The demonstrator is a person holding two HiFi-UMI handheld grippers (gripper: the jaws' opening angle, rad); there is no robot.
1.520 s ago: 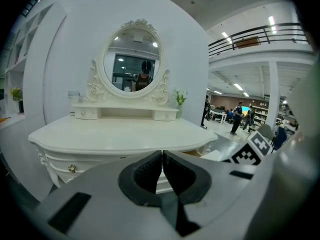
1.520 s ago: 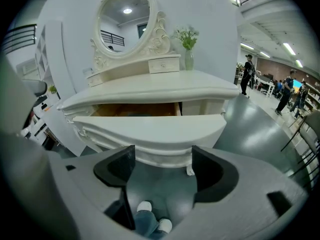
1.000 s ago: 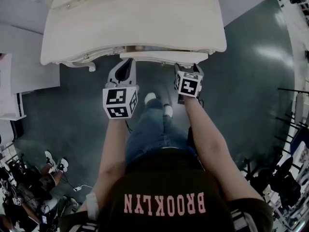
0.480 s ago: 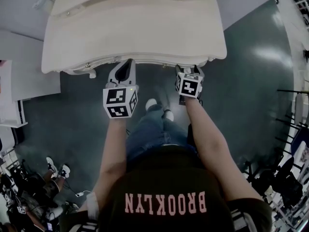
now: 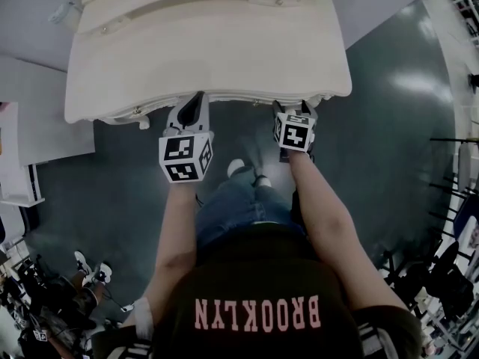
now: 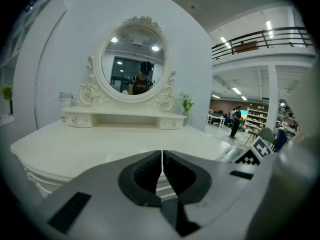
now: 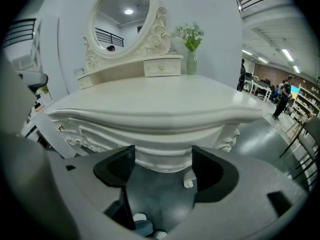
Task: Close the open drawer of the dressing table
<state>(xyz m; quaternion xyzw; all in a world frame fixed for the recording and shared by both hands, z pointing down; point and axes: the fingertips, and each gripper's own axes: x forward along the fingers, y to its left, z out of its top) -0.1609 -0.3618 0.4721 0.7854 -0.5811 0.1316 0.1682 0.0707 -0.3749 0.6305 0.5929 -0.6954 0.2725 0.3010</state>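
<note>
The white dressing table (image 5: 209,43) fills the top of the head view. Its drawer front (image 5: 251,99) sits in under the tabletop's front edge, between my two grippers. My left gripper (image 5: 196,102) is shut, empty, its tips at the table's front edge. In the left gripper view the left gripper (image 6: 162,156) points over the tabletop (image 6: 100,144) toward the oval mirror (image 6: 132,59). My right gripper (image 5: 293,111) is open, right of the drawer. In the right gripper view the right gripper (image 7: 163,159) has its jaws spread just before the curved drawer front (image 7: 150,144), nothing held.
A vase of flowers (image 7: 191,49) and a low shelf with small drawers (image 7: 162,66) stand at the table's back. My legs and shoes (image 5: 236,167) are below the table front. A white cabinet (image 5: 30,118) stands left; seated people (image 5: 60,290) and gear lie lower left.
The drawer, sticking out a second ago, has slid in under the tabletop. Both grippers moved forward with it toward the table front.
</note>
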